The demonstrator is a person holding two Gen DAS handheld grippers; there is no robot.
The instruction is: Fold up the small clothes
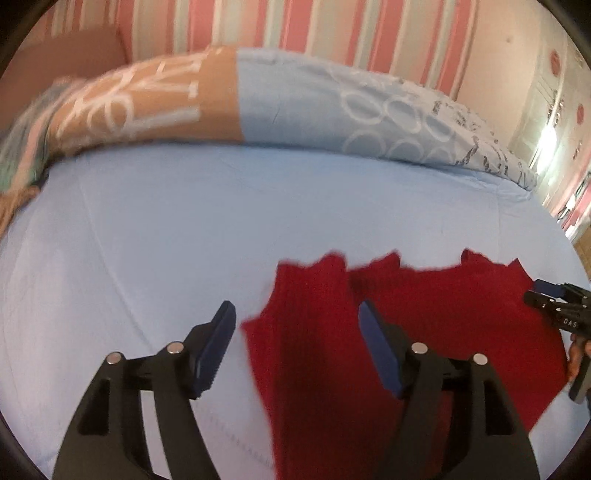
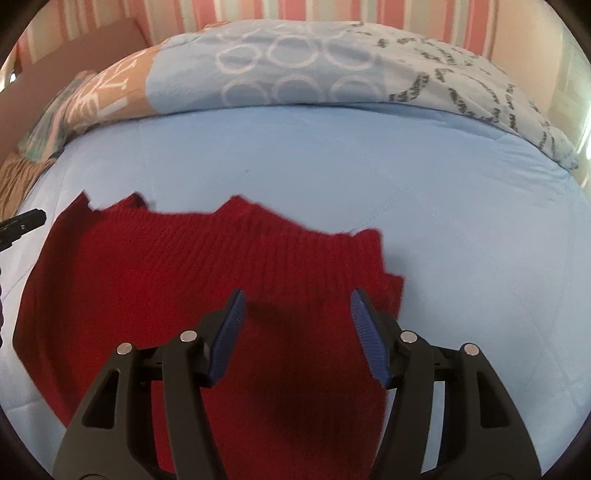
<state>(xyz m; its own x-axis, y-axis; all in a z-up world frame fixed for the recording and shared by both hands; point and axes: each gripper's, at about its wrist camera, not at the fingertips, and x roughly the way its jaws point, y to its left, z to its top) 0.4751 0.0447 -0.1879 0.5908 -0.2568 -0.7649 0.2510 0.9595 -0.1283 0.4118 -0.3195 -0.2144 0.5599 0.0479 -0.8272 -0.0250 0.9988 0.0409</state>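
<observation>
On the light blue bed sheet (image 2: 332, 155), toward its near edge, the red ribbed knit garment (image 2: 184, 266) lies spread mostly flat, its notched far edge pointing toward the patterned blue and tan duvet (image 2: 295, 62) bunched at the back against the pink striped wall (image 1: 332, 33). In the left wrist view, the garment's left portion appears laid over the rest as a separate panel, which suggests a first side fold; motion blur prevents confirmation. Judged from the current layout, the task is at an early to middle stage: the garment is flattened and possibly folded once, and the remaining folds into a compact shape are not yet done. No other clothes and no finished stack are visible. The left tongs (image 1: 297, 347) stand open above the garment's left portion, angled down toward the bed; cloth shows in the gap, but neither blue pad grips it. The right tongs (image 2: 295, 332) also stand open and empty, angled down over the garment's right portion, casting a shadow on the knit, so they appear slightly above it. In the left wrist view, the right tongs appear at the right border beside the garment's edge, with part of a hand (image 1: 576, 354) on the handle.
</observation>
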